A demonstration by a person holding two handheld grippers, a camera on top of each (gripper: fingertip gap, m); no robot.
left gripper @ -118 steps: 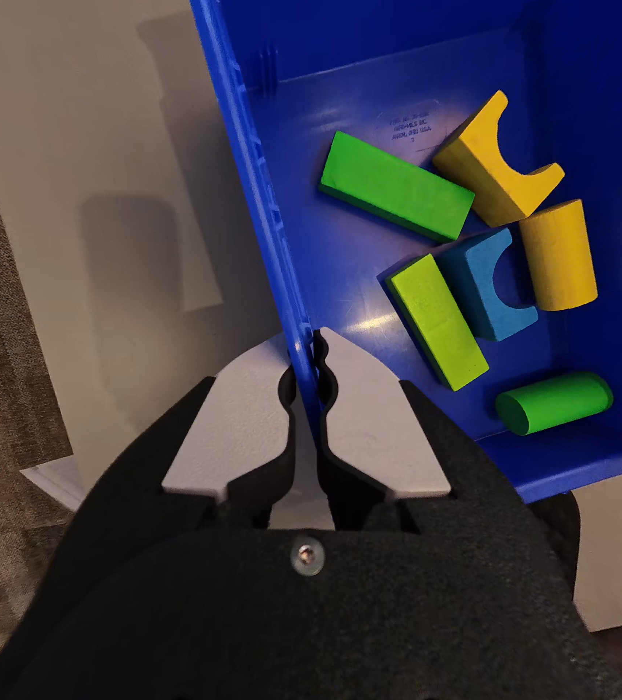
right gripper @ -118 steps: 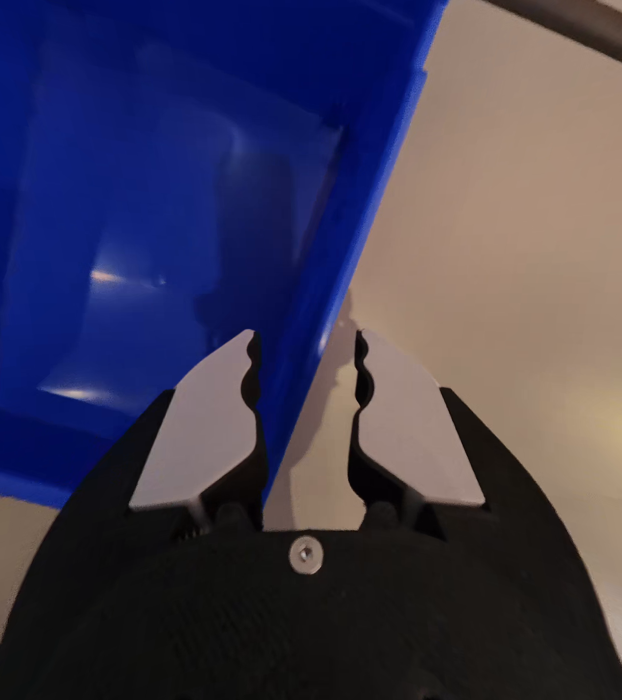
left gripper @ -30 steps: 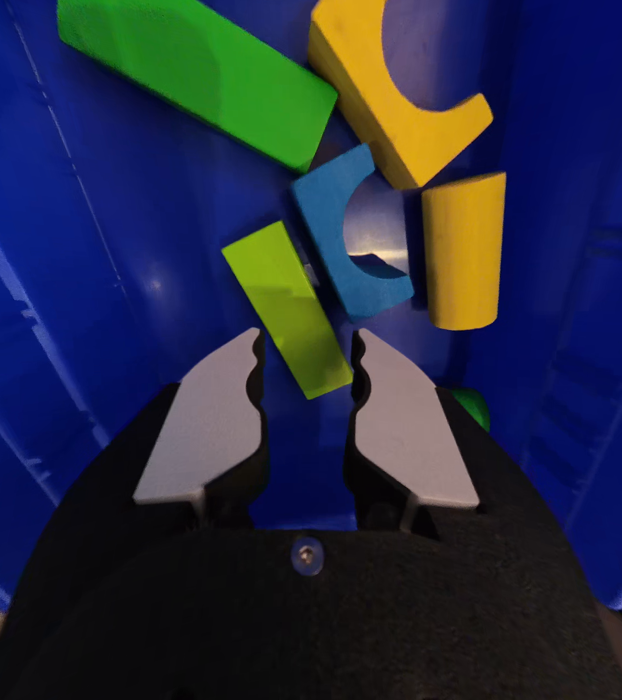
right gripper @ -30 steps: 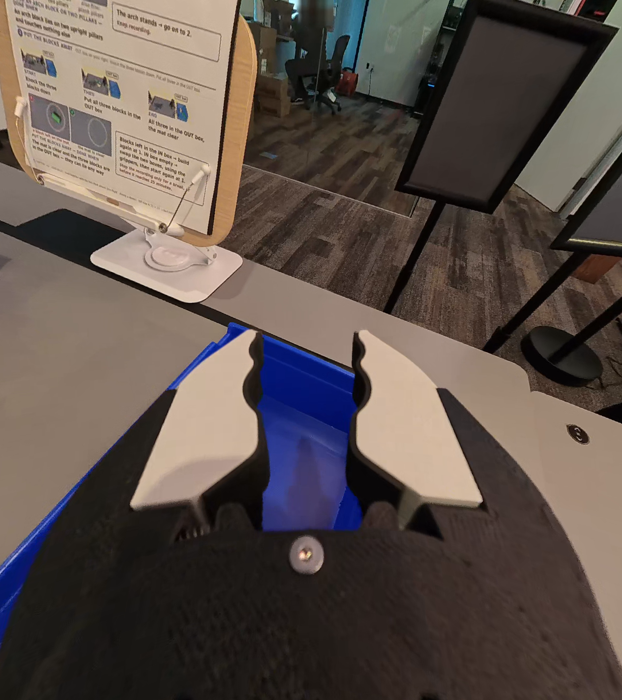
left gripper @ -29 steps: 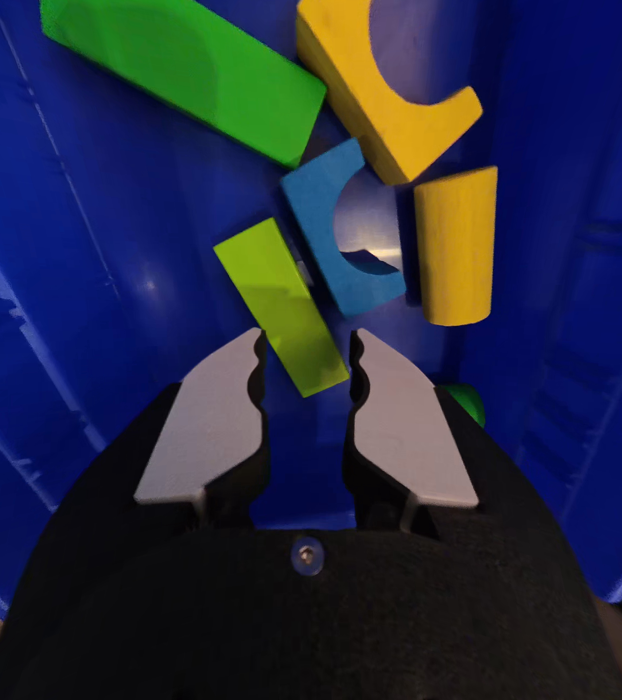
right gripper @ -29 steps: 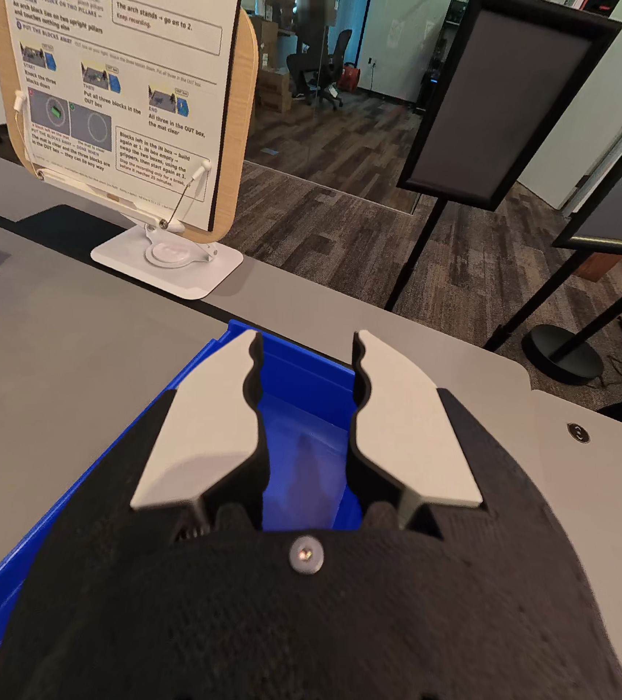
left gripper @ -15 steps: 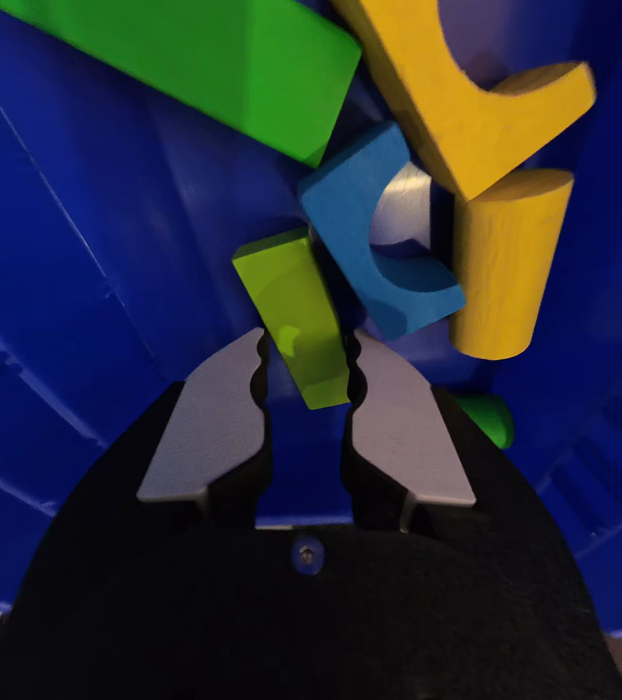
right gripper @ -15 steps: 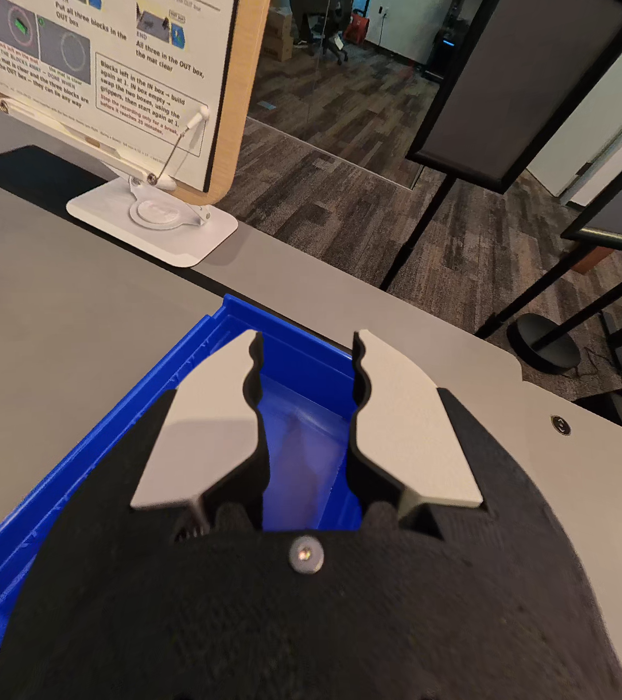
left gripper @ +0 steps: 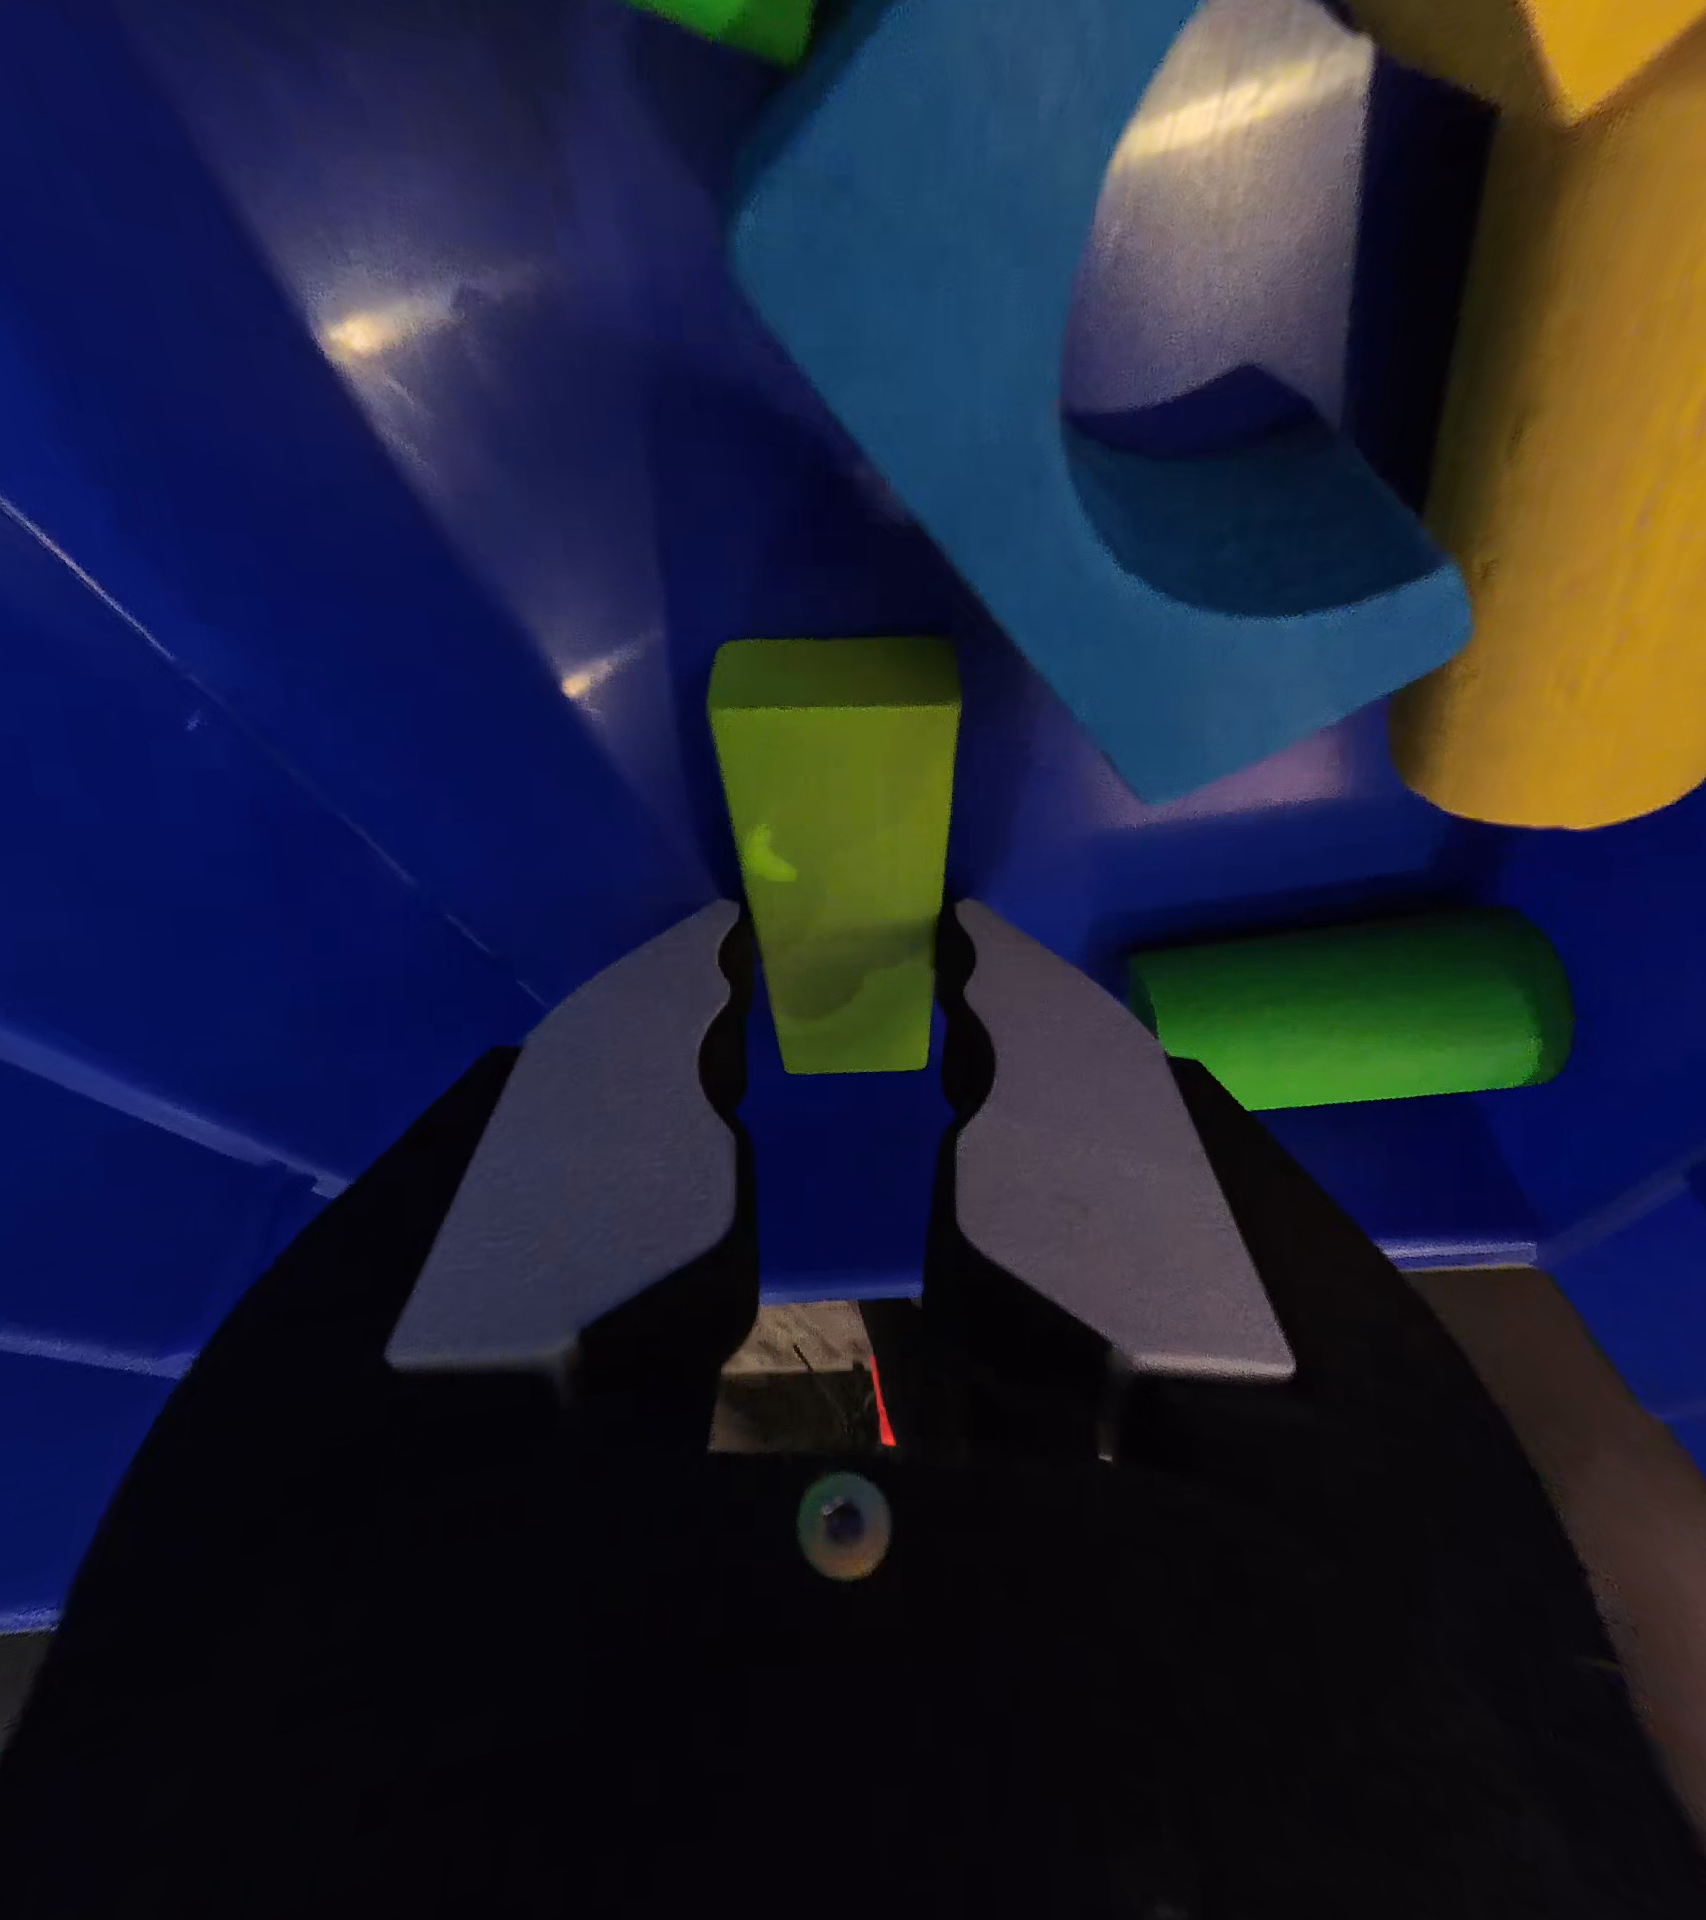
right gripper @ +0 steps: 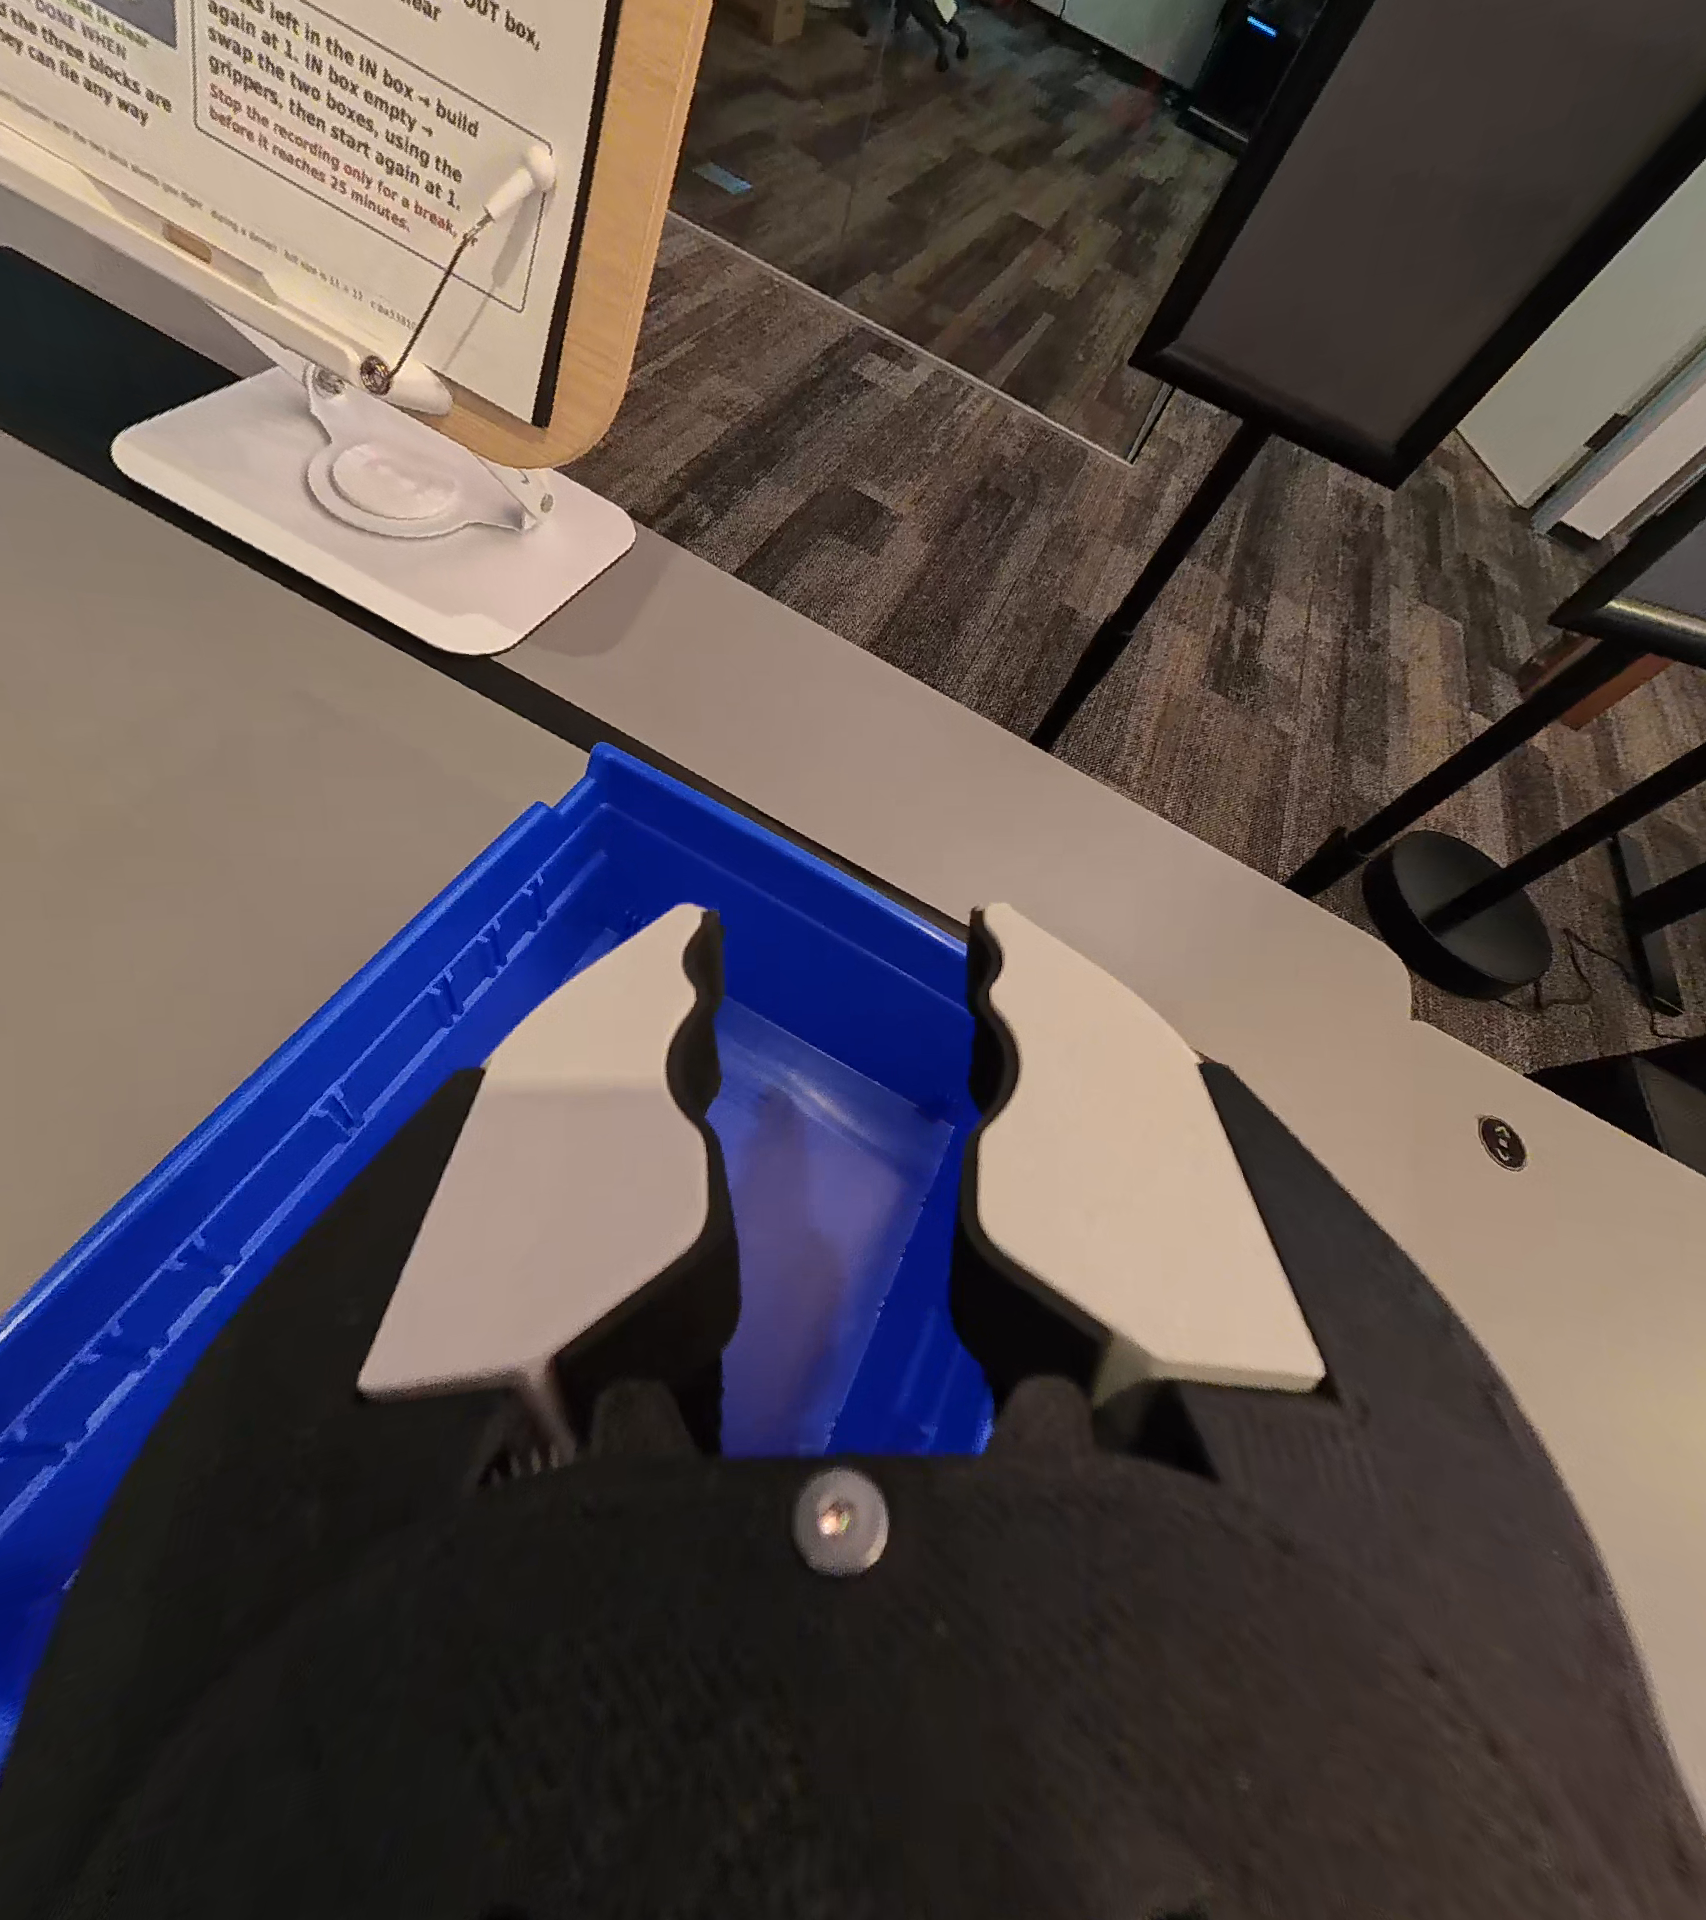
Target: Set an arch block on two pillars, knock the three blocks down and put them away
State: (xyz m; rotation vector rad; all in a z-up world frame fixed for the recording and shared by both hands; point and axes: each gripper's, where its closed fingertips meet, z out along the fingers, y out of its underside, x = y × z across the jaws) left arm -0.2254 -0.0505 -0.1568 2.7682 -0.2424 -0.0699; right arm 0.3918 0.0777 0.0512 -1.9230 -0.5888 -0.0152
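The lime-green rectangular block [left gripper: 833, 862], matte with squared edges, stands between the left gripper [left gripper: 841, 925] fingertips, pinched inside a glossy blue plastic bin [left gripper: 257, 644]. At two o'clock lies a blue arch block [left gripper: 942, 343], a yellow cylinder [left gripper: 1607, 499] beside it; at three o'clock a green cylinder [left gripper: 1348, 1008]. The right gripper [right gripper: 836, 920] hangs with its fingers spread over another blue bin [right gripper: 236, 1153].

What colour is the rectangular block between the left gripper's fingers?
Lime green; the rectangular block shows best in the left wrist view, between the left gripper fingers.
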